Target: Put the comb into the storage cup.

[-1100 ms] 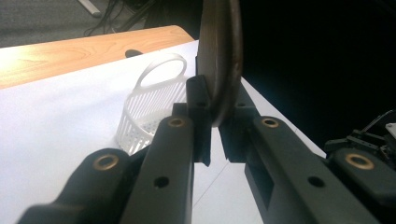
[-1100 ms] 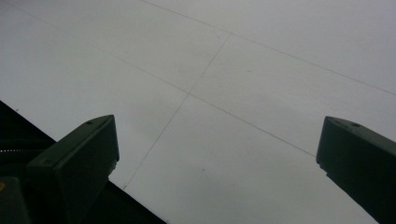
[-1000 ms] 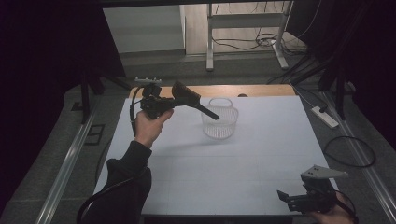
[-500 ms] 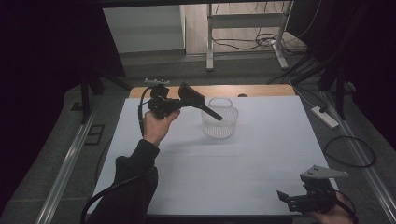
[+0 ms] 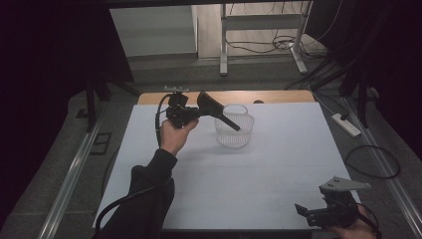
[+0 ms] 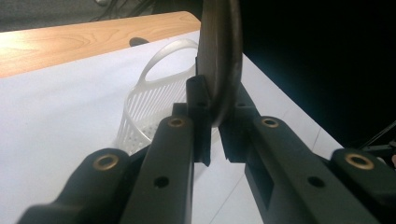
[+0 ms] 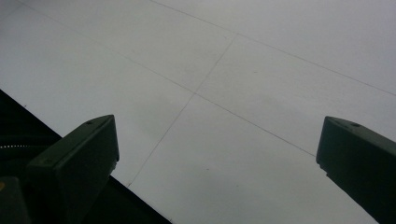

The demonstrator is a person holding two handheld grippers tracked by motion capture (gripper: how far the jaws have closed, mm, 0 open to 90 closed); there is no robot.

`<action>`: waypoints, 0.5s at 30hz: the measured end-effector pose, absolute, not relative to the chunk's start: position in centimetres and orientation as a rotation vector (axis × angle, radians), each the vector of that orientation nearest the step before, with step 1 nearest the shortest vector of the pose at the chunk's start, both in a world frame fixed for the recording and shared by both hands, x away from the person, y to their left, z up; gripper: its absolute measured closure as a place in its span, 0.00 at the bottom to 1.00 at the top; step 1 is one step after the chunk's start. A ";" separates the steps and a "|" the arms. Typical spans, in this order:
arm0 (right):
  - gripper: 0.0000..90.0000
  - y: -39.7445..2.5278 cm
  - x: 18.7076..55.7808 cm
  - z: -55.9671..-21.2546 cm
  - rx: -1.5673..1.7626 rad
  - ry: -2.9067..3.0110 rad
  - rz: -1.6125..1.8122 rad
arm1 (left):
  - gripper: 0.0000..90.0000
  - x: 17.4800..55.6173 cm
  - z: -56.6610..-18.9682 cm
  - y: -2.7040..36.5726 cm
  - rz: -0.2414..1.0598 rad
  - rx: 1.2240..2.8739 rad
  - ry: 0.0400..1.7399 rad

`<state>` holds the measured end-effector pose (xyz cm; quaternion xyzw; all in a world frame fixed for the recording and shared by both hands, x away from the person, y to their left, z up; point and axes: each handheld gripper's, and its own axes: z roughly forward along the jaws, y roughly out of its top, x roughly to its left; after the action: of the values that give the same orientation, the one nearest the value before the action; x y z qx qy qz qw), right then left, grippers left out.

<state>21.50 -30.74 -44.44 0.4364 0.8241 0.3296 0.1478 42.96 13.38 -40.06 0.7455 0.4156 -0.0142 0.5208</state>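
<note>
Now you've carried the dark flat tool [image 6: 219, 60], pinched between your left gripper's [image 5: 185, 113] closed jaws, nearer the white basket [image 5: 234, 125] just beyond them, ready to drop; your right gripper [image 5: 326, 215] idles, jaws wide.

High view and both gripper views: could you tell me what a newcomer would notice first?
The left gripper is raised over the table's far side, shut on a dark spatula whose handle slants down over the white basket. The right gripper rests at the near right corner of the table, jaws open.
</note>
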 end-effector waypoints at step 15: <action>0.00 -30.8 21.5 -44.4 1.256 2.371 0.950 | 0.92 43.6 -41.5 12.1 -0.044 1.796 1.008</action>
<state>21.50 -30.76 -44.45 0.4364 0.8240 0.3301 0.1473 43.61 12.08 -41.51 0.7475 0.4193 -0.0185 0.5149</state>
